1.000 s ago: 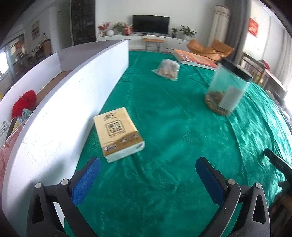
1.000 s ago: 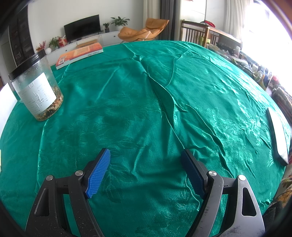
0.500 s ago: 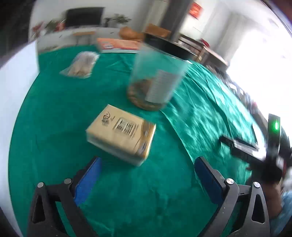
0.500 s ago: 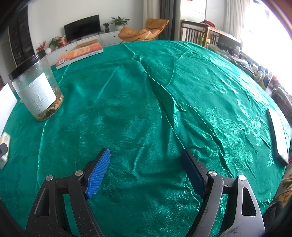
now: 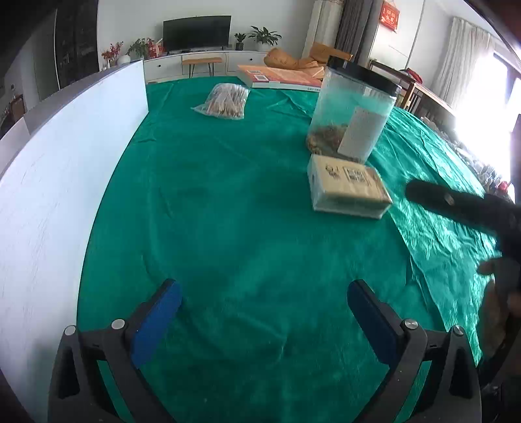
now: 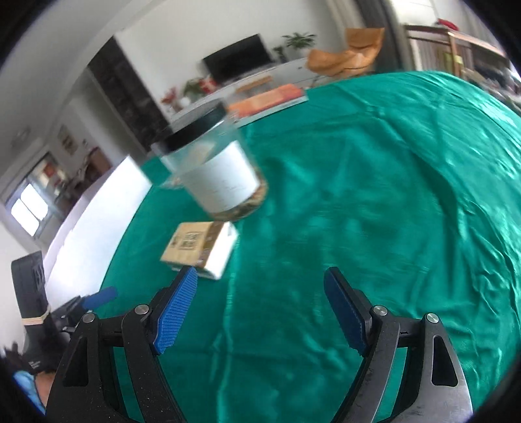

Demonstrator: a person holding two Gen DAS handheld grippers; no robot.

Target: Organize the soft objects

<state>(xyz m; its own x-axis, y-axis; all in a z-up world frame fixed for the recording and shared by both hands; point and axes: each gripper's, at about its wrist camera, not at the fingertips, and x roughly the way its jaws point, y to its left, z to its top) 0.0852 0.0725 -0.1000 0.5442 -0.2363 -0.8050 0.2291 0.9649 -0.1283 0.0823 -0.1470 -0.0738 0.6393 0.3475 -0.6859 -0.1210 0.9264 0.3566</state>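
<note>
Open green table (image 5: 247,227) is seen ahead of the left hand-held gripper (image 5: 263,312), bounded leftward by one white board (image 5: 65,169). One tissue pack (image 5: 348,190) lies ahead-right, touching one jar (image 5: 351,110); one bag (image 5: 224,101) lies beyond. Both the left and the right hand-held gripper (image 6: 260,309) are held wide, low, empty.

No text reads clearly. The tissue pack (image 5: 350,186), ahead and right of the left tongs, has a round logo and a QR-like square printed on top, characters too small to read. From the right tongs the same pack (image 6: 198,245) sits just ahead-left, print blurred. The jar (image 5: 353,110) behind the pack carries a white label (image 5: 363,135), nothing legible on it. The red wall hanging (image 5: 390,14), far ahead-right, has gold characters, unreadable. The orange book (image 5: 280,76) cover print is too small.
</note>
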